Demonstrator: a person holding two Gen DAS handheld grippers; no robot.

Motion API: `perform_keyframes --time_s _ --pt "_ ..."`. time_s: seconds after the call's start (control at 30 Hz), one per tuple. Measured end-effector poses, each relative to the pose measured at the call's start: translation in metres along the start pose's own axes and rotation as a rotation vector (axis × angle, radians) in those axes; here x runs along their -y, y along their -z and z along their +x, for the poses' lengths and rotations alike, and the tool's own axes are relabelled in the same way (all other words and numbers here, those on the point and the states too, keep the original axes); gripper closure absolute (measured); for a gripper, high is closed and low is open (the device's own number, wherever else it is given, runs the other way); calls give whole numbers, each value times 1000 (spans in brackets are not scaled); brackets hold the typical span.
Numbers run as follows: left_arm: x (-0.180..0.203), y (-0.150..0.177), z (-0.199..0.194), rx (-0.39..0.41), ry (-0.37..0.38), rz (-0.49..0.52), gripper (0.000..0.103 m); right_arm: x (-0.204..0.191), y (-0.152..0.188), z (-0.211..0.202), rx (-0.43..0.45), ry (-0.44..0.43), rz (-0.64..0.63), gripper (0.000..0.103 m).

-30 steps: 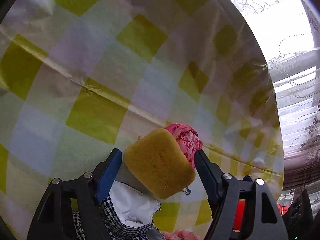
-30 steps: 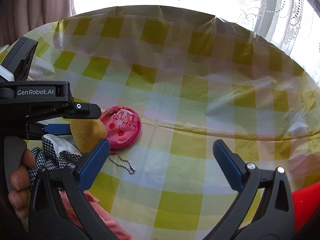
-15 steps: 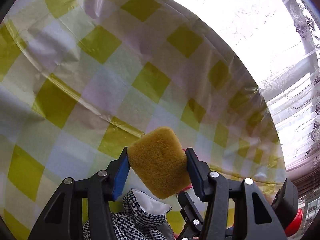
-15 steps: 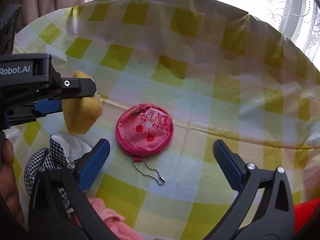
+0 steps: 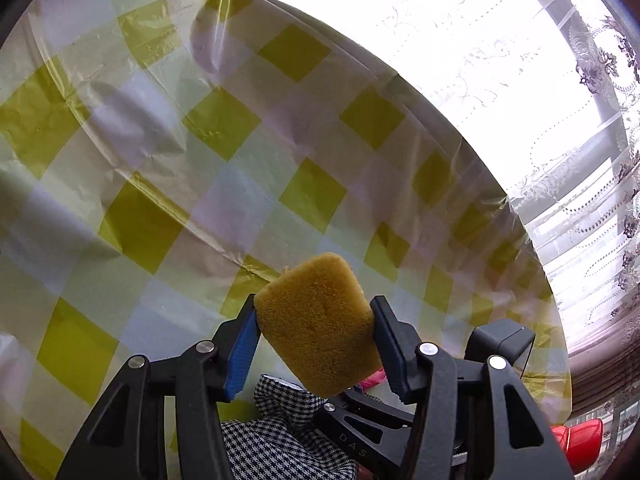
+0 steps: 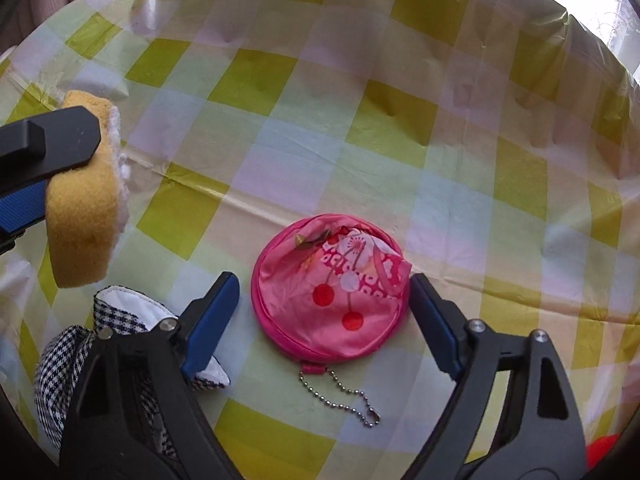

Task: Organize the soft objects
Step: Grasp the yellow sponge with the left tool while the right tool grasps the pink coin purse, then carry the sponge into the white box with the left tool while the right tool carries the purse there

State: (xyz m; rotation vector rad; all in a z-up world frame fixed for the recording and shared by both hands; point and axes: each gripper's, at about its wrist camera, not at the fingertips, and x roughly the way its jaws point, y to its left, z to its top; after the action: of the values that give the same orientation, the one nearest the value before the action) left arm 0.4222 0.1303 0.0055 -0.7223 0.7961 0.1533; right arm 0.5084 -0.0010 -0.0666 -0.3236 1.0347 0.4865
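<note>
My left gripper [image 5: 314, 322] is shut on a yellow sponge [image 5: 320, 320] and holds it above the checked tablecloth [image 5: 168, 152]. The sponge also shows at the left of the right wrist view [image 6: 82, 216], off the cloth. My right gripper [image 6: 324, 304] is open, its jaws on either side of a round pink pouch [image 6: 332, 302] with a bead chain [image 6: 344, 394], which lies flat on the tablecloth [image 6: 360, 120]. A black-and-white houndstooth cloth [image 6: 64, 364] lies at lower left, below the sponge; it also shows in the left wrist view [image 5: 280, 436].
A red object [image 5: 576, 440] sits at the lower right, also showing in the right wrist view [image 6: 604, 448]. Lace curtains [image 5: 560, 128] and a bright window lie beyond the table's far edge.
My left gripper closed on the sponge and lifted it up and left, away from the pouch. My right gripper moved forward and down, bracketing the pink pouch.
</note>
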Motion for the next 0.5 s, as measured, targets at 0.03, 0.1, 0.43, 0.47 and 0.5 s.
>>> perform_keyframes --time_s 0.03,0.1,0.43,0.47,0.5 --pt "0 0 -1 3 3 0 48 1 0 0 9 -9 9 23" --pt "1 0 -3 10 4 5 48 2 0 -2 9 -6 9 25" --pt "11 12 -22 18 22 49 48 13 18 -56 108 28 52 26" --pt "12 14 -24 15 26 51 48 14 21 -63 117 28 61 26" --pt "14 17 -27 13 30 55 48 15 24 -70 126 29 71 26"
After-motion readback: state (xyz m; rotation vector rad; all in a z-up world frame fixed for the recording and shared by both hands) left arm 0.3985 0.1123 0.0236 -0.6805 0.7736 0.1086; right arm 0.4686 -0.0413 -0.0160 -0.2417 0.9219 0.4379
